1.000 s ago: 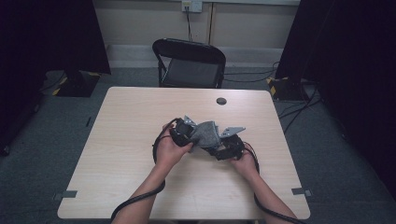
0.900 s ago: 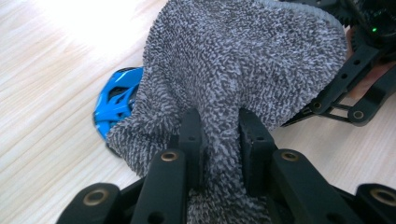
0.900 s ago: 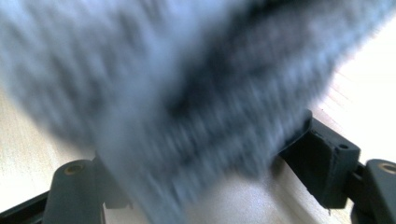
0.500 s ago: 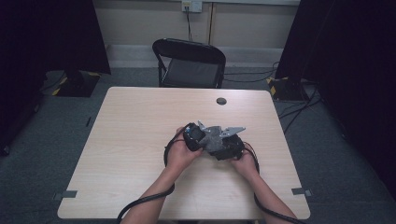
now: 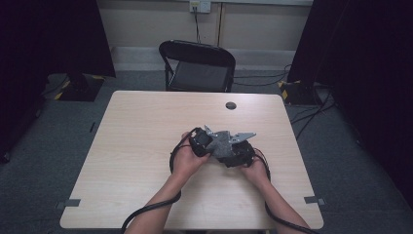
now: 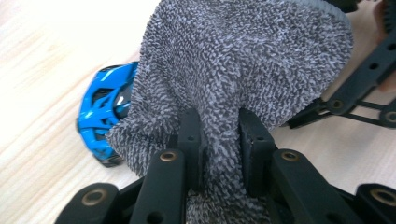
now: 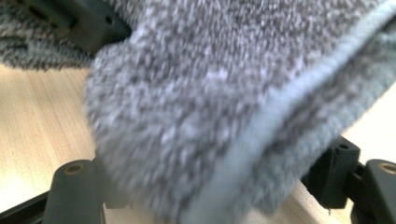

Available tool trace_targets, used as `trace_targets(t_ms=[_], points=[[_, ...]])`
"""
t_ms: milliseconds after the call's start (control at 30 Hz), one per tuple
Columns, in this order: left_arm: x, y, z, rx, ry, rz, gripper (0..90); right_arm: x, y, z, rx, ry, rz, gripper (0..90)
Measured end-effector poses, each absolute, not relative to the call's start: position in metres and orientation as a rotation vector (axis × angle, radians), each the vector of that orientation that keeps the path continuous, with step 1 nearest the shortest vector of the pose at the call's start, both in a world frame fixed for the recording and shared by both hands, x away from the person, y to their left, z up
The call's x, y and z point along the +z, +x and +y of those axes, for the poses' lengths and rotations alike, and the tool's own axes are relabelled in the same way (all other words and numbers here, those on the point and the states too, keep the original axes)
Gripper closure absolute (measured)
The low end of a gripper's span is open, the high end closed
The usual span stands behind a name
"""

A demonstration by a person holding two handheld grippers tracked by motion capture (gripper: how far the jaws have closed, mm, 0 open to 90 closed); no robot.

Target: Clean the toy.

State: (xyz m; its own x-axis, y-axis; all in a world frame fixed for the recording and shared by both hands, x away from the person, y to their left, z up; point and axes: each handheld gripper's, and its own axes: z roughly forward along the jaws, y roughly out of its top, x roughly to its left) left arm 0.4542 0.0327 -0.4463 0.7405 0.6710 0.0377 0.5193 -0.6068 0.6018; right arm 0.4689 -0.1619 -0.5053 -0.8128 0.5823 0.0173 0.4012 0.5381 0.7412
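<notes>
A grey terry cloth (image 6: 243, 60) is pinched between the two jaws of my left gripper (image 6: 219, 126), which is shut on it. Half under the cloth, a blue toy car (image 6: 100, 116) sits on the table. In the high view both hands meet at the table's middle, left gripper (image 5: 202, 141) and right gripper (image 5: 238, 153) close together with the cloth (image 5: 221, 144) bunched between them. The cloth (image 7: 210, 93) hangs blurred over my right gripper (image 7: 205, 182). Its jaws stand wide apart and their pads are hidden.
The light wooden table (image 5: 146, 146) has a small black round disc (image 5: 231, 105) near its far edge. A black folding chair (image 5: 197, 68) stands behind the table. Cables (image 5: 146, 212) trail from both grippers toward the near edge.
My left hand has shifted a little to the right, closer to the right gripper, with the cloth still in it. The right hand has kept still.
</notes>
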Motion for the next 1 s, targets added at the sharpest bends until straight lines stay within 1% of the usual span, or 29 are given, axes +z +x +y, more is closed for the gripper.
trace_targets(t_ms=[100,233,1000], points=[[-0.446,0.457,0.036,0.375,2.357,0.914,73.7,-0.505,0.469,-0.162,1.138,0.827,2.545,25.5],[-0.445,0.463,0.041,0.376,2.363,0.933,73.7,-0.505,0.469,-0.162,1.138,0.827,2.545,25.5],[-0.446,0.486,0.054,0.346,2.348,1.032,73.7,-0.505,0.469,-0.162,1.138,0.830,2.543,25.5]])
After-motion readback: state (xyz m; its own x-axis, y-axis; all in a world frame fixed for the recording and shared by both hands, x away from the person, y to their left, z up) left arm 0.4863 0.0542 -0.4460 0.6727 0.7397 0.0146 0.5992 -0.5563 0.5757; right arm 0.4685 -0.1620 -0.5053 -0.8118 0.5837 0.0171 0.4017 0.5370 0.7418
